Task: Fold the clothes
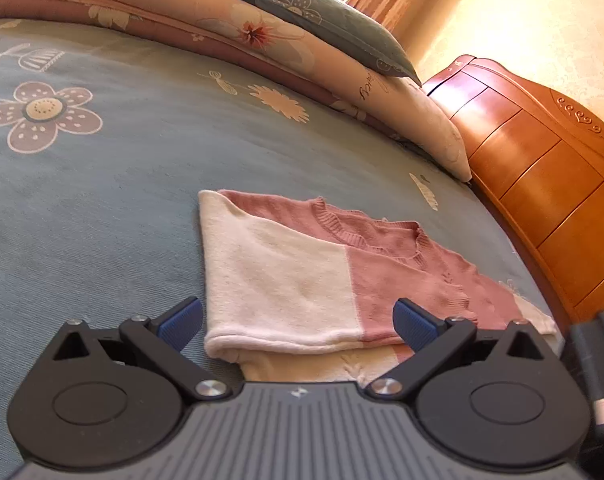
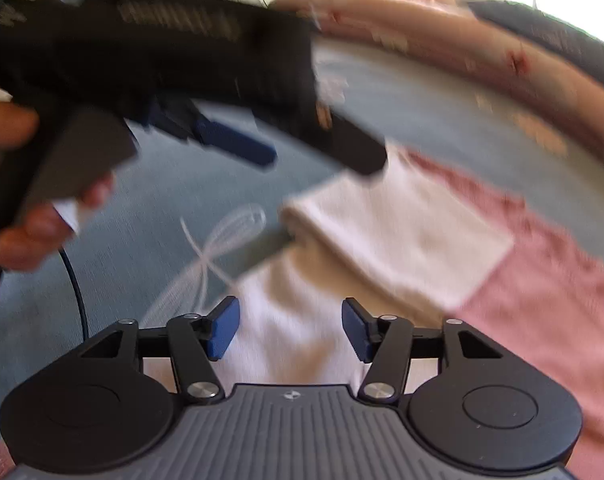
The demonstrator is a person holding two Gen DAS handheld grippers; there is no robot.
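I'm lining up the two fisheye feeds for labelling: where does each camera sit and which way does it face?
Left wrist: sits behind the open left gripper, looks low across the blue-green flowered bedsheet at the folded pink and cream knitted sweater, toward the orange wooden headboard; no hand shows.
Right wrist: sits behind the open right gripper, looks down on the sweater's cream part; the left gripper and the hand holding it show.
Shared: sweater, bedsheet, left gripper.
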